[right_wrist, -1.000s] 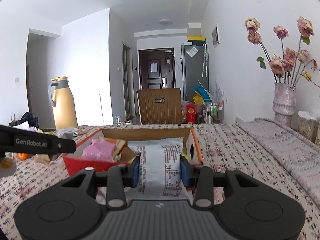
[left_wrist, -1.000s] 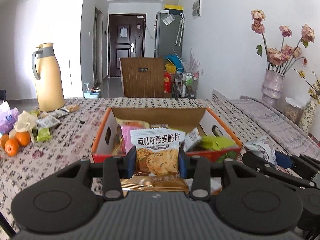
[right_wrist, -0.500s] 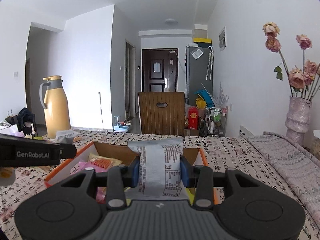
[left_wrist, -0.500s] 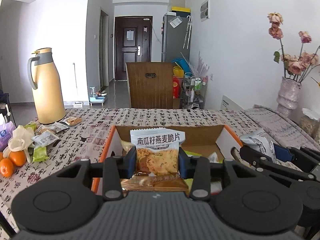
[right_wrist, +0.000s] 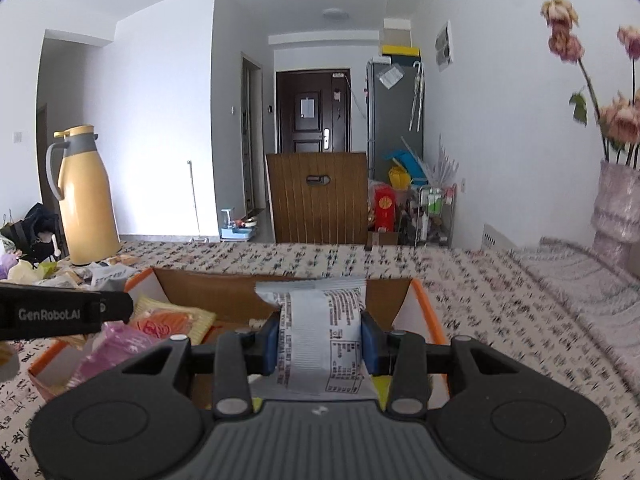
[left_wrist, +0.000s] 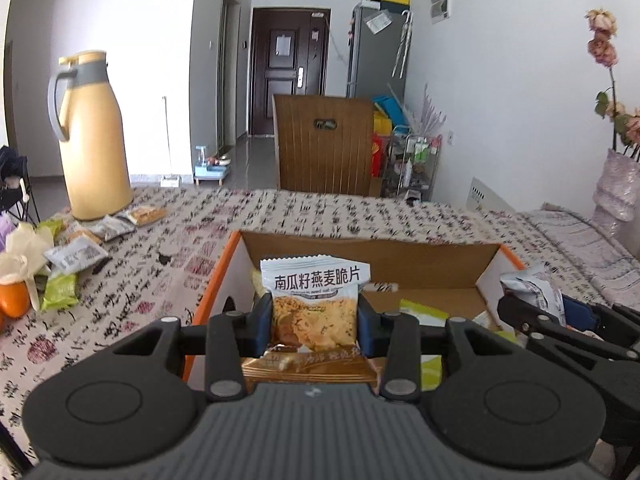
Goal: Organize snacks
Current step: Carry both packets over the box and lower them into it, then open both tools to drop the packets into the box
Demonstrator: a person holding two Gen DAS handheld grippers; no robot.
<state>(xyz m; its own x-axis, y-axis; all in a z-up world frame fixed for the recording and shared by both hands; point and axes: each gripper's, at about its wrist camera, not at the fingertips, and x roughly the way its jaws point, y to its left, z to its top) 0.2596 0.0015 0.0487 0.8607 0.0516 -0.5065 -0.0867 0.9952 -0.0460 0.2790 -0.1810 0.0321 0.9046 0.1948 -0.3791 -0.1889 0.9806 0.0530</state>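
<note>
- The left tool [left_wrist: 315, 322] was clamped on an upright yellow-and-white snack packet printed with black Chinese characters [left_wrist: 315, 300], its blue pads pressing both sides.
- That packet hung over the near left part of an open cardboard box with orange outer walls [left_wrist: 214, 280], which stood on the table covered in a calligraphy-print cloth [left_wrist: 160, 264].
- The right tool [right_wrist: 319, 340] was clamped on an upright grey-and-white snack packet showing its printed back label [right_wrist: 324, 332], held over the near right part of the same box.
- Inside the box lay a pink wrapped snack [right_wrist: 108, 344], a yellow packet with an orange print [right_wrist: 172, 320] and a yellow-green packet [left_wrist: 420, 312].
- Loose snack packets [left_wrist: 76, 256] lay on the cloth well to the left of the box, near a tall yellow thermos jug with a grey handle [left_wrist: 90, 136] and an orange fruit [left_wrist: 14, 300].
- A brown wooden chair back [left_wrist: 324, 144] stood beyond the far table edge.
- A pale vase with dried pink flowers [right_wrist: 618, 204] stood at the far right.
</note>
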